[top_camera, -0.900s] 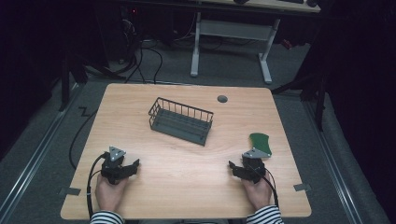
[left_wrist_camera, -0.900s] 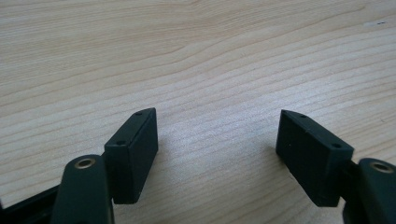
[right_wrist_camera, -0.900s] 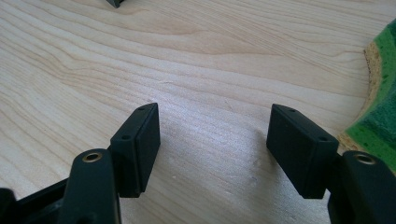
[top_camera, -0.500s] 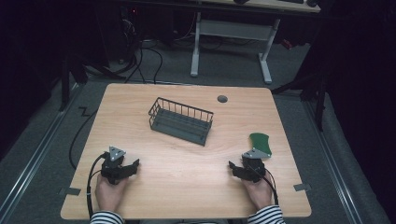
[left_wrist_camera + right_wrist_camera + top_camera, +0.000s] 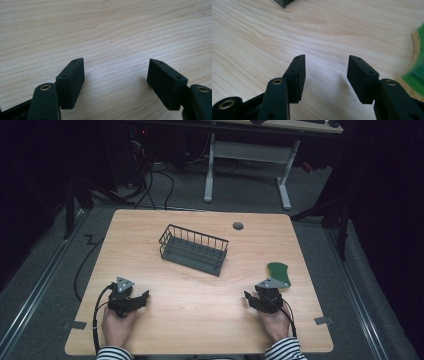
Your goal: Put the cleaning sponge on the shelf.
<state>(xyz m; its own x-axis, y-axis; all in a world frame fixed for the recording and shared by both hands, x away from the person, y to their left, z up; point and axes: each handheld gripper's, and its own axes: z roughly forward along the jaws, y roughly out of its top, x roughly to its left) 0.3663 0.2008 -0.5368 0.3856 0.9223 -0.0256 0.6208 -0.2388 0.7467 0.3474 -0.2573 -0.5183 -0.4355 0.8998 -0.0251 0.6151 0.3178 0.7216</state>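
My right gripper view cuts off the green sponge (image 5: 415, 72) at its edge and blurs it, and catches just a dark corner of the wire basket (image 5: 193, 248). I count one basket mid-table, one sponge just beyond my right gripper (image 5: 253, 298), and two grippers. My left gripper (image 5: 141, 298) and my right both gape with nothing between the jaws, over bare table (image 5: 200, 320).

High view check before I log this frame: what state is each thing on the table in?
Wire basket: upright, empty, standing at an angle mid-table.
Green sponge: lying flat near the right edge, untouched.
Left claw: open, holding nothing, low over bare wood.
Right claw: open, holding nothing, beside the sponge.
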